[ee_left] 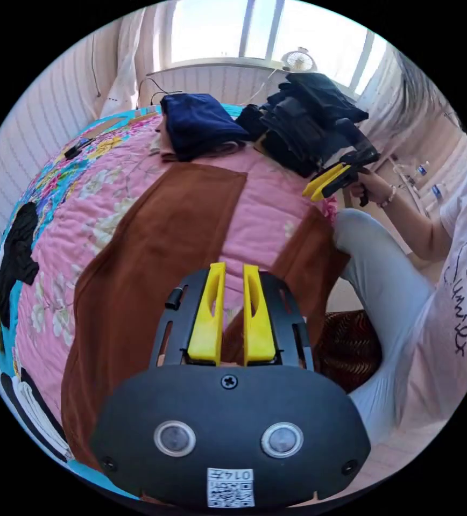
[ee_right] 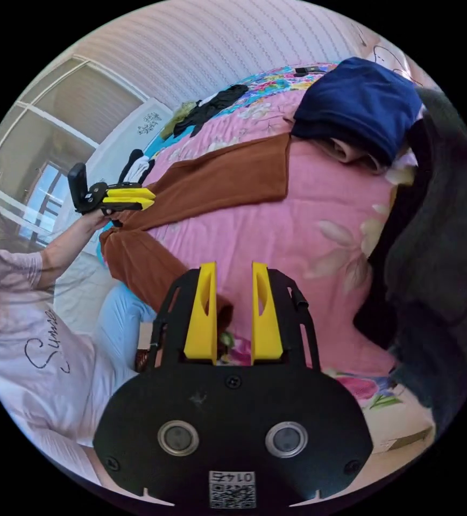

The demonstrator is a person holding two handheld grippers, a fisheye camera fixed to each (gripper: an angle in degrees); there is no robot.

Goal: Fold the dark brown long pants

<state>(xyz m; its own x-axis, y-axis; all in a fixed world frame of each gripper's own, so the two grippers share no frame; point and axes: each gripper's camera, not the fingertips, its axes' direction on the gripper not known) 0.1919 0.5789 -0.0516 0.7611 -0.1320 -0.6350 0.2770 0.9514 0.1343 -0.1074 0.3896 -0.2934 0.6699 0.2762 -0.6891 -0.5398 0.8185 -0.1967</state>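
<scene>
The brown long pants (ee_left: 153,242) lie spread on a pink quilted bed (ee_left: 266,199). One leg runs away across the quilt; the other leg (ee_left: 311,252) hangs over the bed's edge. My left gripper (ee_left: 234,269) hovers over the fork of the legs, jaws narrowly apart, nothing between them. It is also in the right gripper view as the left gripper (ee_right: 150,198), above the waist end. My right gripper (ee_right: 233,269) stands open above the quilt beside the near leg (ee_right: 142,263), holding nothing. The far leg (ee_right: 228,172) lies flat. The right gripper (ee_left: 311,191) is in a hand off the bed's far side.
A folded navy garment (ee_left: 196,121) and a heap of dark clothes (ee_left: 309,123) sit at the bed's far end. A black garment (ee_left: 15,252) lies at the left edge. A person's knee (ee_left: 384,279) presses against the bed, with a woven basket (ee_left: 346,344) beside it.
</scene>
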